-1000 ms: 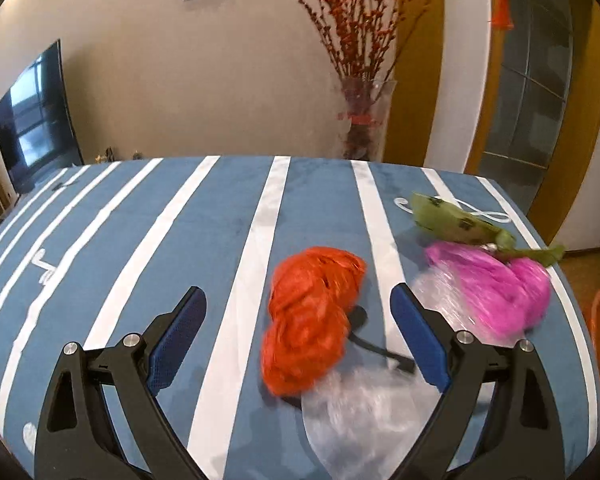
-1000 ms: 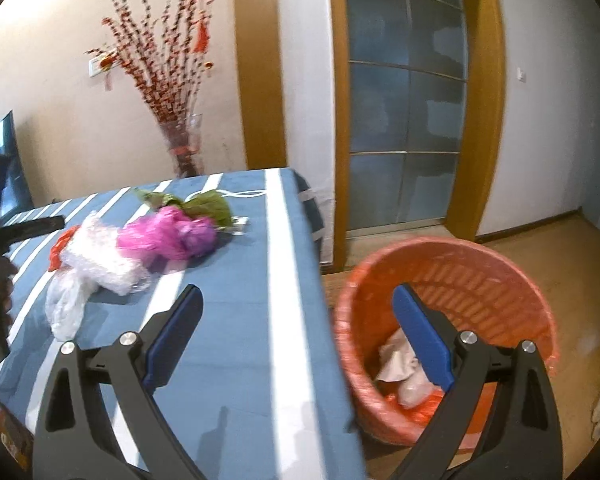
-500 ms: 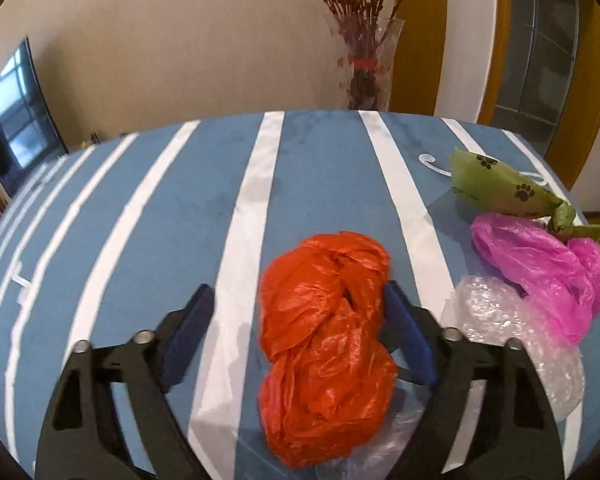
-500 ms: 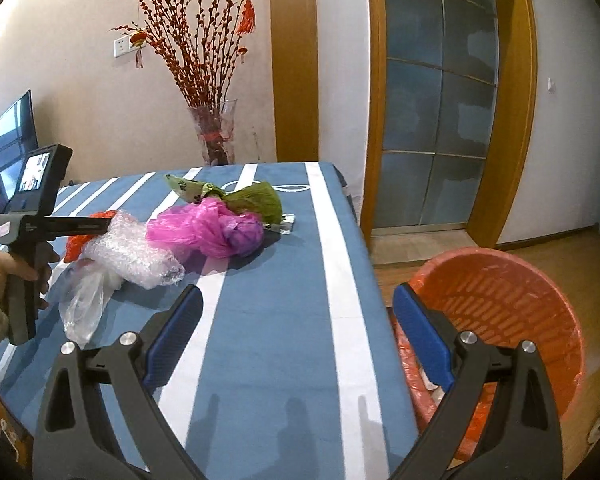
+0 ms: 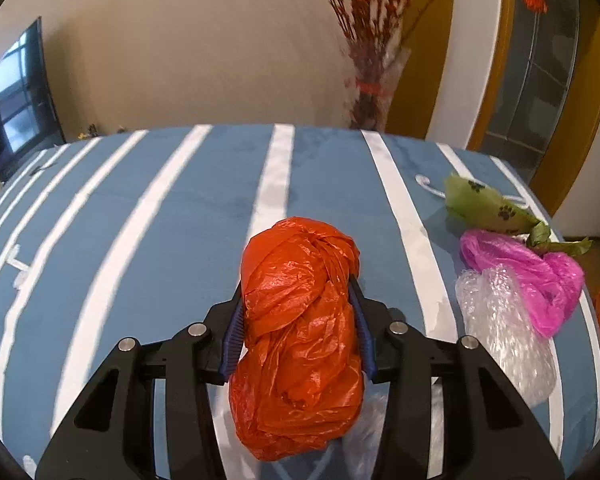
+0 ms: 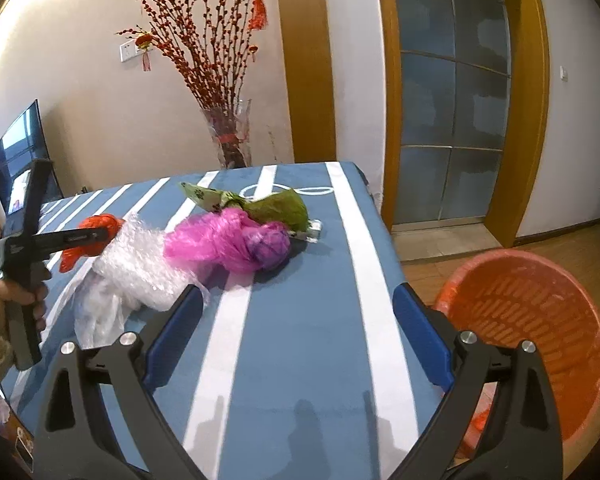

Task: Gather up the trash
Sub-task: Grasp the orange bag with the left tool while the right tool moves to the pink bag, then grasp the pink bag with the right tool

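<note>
A crumpled orange plastic bag (image 5: 300,320) lies on the blue and white striped tablecloth (image 5: 160,240). My left gripper (image 5: 296,288) is closing around it, and both blue pads touch its sides. The right wrist view shows this bag (image 6: 100,222) at the far left, with a hand holding the left gripper (image 6: 80,236). My right gripper (image 6: 298,294) hovers open over the table's near right part with nothing between its fingers. Beyond it lie a pink bag (image 6: 236,244), bubble wrap (image 6: 140,264) and a green paw-print bag (image 6: 276,206).
An orange slatted basket (image 6: 532,320) stands on the floor right of the table's edge. A clear plastic bag (image 6: 96,312) lies beside the bubble wrap. A glass vase of red branches (image 6: 228,136) stands behind the table, and a TV (image 5: 16,92) at the left.
The left gripper's jaws have narrowed from wide apart onto the orange bag, moving in over it. The right gripper has swung left, from over the basket to over the table.
</note>
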Tool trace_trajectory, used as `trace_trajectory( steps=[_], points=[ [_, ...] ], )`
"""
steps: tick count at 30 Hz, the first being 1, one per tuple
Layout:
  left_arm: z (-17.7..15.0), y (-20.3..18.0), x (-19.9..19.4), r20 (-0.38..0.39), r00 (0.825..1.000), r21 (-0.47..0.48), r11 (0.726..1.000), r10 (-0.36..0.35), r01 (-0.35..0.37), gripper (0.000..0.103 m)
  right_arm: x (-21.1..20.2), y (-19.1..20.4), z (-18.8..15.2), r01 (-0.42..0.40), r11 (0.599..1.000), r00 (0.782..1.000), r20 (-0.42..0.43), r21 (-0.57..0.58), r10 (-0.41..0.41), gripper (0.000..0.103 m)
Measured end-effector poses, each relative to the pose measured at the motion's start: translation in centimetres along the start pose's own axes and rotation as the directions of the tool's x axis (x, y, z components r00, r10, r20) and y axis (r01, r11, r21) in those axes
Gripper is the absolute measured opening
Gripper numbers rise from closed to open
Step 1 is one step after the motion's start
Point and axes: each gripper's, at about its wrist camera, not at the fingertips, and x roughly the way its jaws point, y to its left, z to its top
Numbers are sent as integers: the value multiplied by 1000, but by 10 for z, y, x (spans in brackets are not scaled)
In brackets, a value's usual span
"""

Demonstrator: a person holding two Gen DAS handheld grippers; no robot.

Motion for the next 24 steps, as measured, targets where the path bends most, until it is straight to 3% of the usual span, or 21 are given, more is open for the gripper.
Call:
trace_trajectory(
  steps=[11, 14, 19, 21, 23, 24],
  points=[
    [-7, 39, -42, 59, 998, -48, 999, 11, -8, 46, 51, 43, 27, -61, 998, 998, -13, -33, 61, 93],
    [-9, 40, -44, 60, 998, -49, 999, -4, 7, 46, 70, 49, 35, -56, 998, 998, -19, -34, 55, 87],
    [-12, 36, -48, 60, 998, -29, 999, -30, 31, 46, 100, 57, 45, -48, 998, 997, -65, -26, 47, 73],
    [-12, 33, -48, 58, 998, -23, 999, -39, 40, 46, 107, 59, 44, -42, 999, 995, -89, -31, 40, 63],
    [-14, 30, -48, 55, 997, -20, 999, -44, 45, 46, 114, 60, 41, -46, 998, 992, -120, -35, 41, 41],
    [-15, 29, -48, 55, 997, -19, 999, -45, 46, 46, 116, 60, 39, -51, 998, 990, -137, -34, 46, 37]
  ],
)
